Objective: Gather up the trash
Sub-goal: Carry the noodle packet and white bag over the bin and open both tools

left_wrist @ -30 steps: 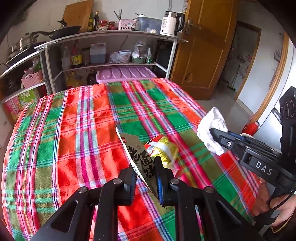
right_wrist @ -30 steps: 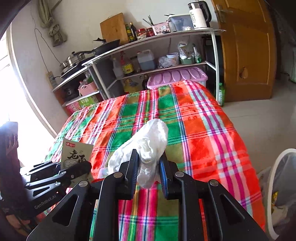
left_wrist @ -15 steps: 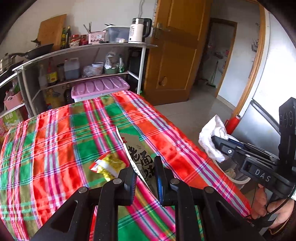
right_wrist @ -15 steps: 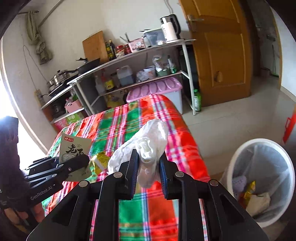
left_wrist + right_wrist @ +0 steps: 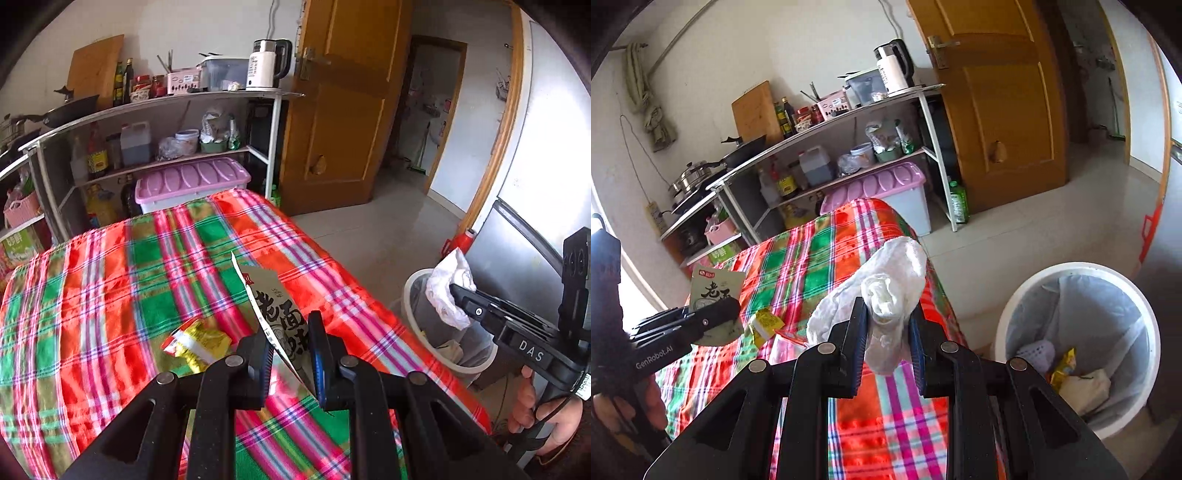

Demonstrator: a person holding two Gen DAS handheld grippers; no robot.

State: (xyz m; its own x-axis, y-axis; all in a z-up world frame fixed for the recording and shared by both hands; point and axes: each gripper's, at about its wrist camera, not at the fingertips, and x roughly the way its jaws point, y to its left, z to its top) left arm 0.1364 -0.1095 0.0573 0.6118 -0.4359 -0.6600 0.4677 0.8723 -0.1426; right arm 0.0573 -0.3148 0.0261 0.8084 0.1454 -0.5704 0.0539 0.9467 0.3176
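My right gripper (image 5: pixel 886 343) is clamped on the white tissue wad (image 5: pixel 882 295). The trash bin (image 5: pixel 1082 343) sits on the floor, to the right of it and lower down. My left gripper (image 5: pixel 288 354) pinches the noodle packet (image 5: pixel 277 310) over the table (image 5: pixel 110 295), farther from the bin. So I think the right hand drops first.

The right gripper (image 5: pixel 458 291) is showing the white letters "DAS" on its black body in the left wrist view. The left gripper (image 5: pixel 733 302) is carrying "GenRobot.AI" in white along its side in the right wrist view. The snack packet (image 5: pixel 282 314) is bearing large black Chinese characters, beginning "老面", with a small red brand tag at its top, too small to read.
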